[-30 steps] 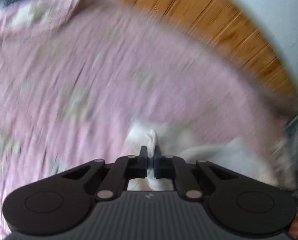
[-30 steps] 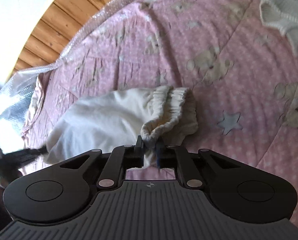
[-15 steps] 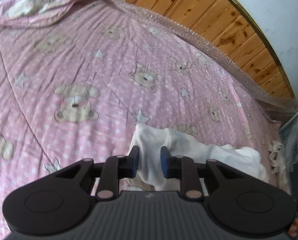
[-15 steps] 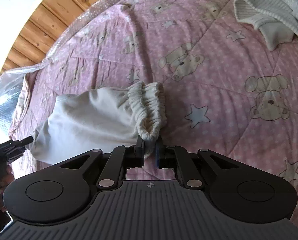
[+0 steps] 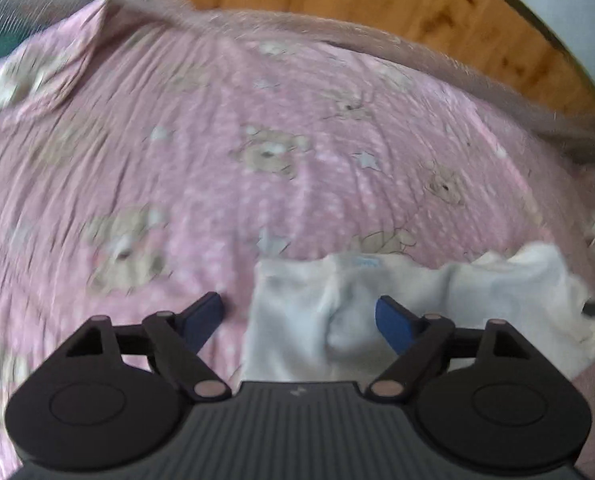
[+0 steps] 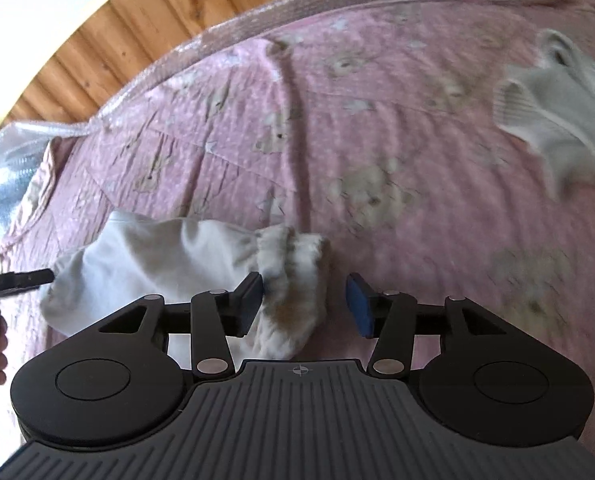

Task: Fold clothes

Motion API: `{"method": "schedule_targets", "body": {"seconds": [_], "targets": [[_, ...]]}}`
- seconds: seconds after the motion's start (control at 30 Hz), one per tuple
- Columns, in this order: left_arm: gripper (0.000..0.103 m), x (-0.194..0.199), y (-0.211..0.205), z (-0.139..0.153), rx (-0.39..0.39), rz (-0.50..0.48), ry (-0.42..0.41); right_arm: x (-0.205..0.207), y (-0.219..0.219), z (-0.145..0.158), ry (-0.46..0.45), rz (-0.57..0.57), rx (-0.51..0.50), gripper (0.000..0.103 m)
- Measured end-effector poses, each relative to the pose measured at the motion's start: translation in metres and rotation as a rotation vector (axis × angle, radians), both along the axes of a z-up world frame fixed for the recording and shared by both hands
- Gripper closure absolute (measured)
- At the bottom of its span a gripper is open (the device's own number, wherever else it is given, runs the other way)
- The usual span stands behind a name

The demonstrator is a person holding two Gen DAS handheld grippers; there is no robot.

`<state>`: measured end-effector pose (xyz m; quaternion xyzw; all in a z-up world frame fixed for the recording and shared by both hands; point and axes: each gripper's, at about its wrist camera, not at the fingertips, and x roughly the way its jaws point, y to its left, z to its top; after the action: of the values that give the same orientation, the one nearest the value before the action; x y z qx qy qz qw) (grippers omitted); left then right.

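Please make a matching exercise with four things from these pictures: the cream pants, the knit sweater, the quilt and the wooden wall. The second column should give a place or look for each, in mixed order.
Things:
1. cream pants
2. knit sweater
3. quilt
4. wooden wall

Descriptions:
A. pink, printed with bears and stars
B. lying far off to the right
C. brown planks behind the bed
D. lying between the gripper fingers

Pairs: 1-D, 2-B, 3-A, 4-C

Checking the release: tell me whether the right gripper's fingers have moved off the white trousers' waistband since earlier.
Yes. The right gripper is opening; its fingers have spread away from the waistband, which now lies loose on the pink quilt.
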<state>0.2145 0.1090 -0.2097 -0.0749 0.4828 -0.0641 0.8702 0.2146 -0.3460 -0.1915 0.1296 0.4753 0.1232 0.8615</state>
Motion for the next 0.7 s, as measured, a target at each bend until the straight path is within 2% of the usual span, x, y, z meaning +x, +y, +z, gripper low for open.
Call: {"method": "schedule_targets", "body": {"seconds": [0.03, 0.07, 0.1, 0.13, 0.23, 0.33, 0.4, 0.47, 0.53, 0.57, 0.63, 0.67, 0.7], "targets": [[0.050, 0.002, -0.004, 0.000, 0.009, -0.017, -0.004, 0.005, 0.004, -0.004, 0.004, 0.014, -0.006, 0.053], [0.063, 0.004, -0.007, 0.001, 0.015, -0.026, -0.005, 0.009, 0.007, -0.005, 0.000, 0.032, -0.013, 0.061], [0.079, 0.004, -0.006, 0.002, -0.008, -0.032, -0.001, 0.011, 0.011, -0.002, -0.010, 0.054, -0.023, 0.077], [0.081, 0.002, -0.003, 0.006, -0.038, -0.024, -0.003, 0.011, 0.015, 0.003, -0.017, 0.074, -0.032, 0.078], [0.082, -0.014, 0.012, 0.028, -0.069, 0.037, -0.027, 0.007, 0.022, 0.026, -0.063, 0.118, -0.059, 0.079], [0.082, -0.030, 0.030, 0.064, -0.104, 0.130, -0.045, 0.005, 0.025, 0.058, -0.099, 0.124, -0.023, 0.080], [0.080, -0.025, 0.040, 0.079, -0.103, 0.192, -0.022, 0.011, 0.031, 0.072, -0.110, 0.131, -0.015, 0.080], [0.075, -0.002, 0.043, 0.069, -0.071, 0.188, 0.036, 0.029, 0.041, 0.067, -0.092, 0.136, -0.034, 0.080], [0.050, 0.019, 0.044, 0.042, 0.055, 0.233, 0.090, 0.050, 0.051, 0.043, -0.053, 0.121, -0.084, 0.080], [0.050, 0.026, 0.047, 0.030, 0.103, 0.263, 0.112, 0.060, 0.054, 0.027, -0.023, 0.109, -0.111, 0.078], [0.051, 0.023, 0.061, 0.022, 0.110, 0.318, 0.121, 0.073, 0.059, 0.004, 0.030, 0.082, -0.162, 0.073], [0.050, 0.015, 0.070, 0.024, 0.078, 0.339, 0.110, 0.070, 0.060, 0.013, 0.004, 0.064, -0.176, 0.067], [0.044, 0.003, 0.079, 0.028, 0.028, 0.356, 0.092, 0.066, 0.061, 0.022, -0.023, 0.046, -0.190, 0.062]]}}
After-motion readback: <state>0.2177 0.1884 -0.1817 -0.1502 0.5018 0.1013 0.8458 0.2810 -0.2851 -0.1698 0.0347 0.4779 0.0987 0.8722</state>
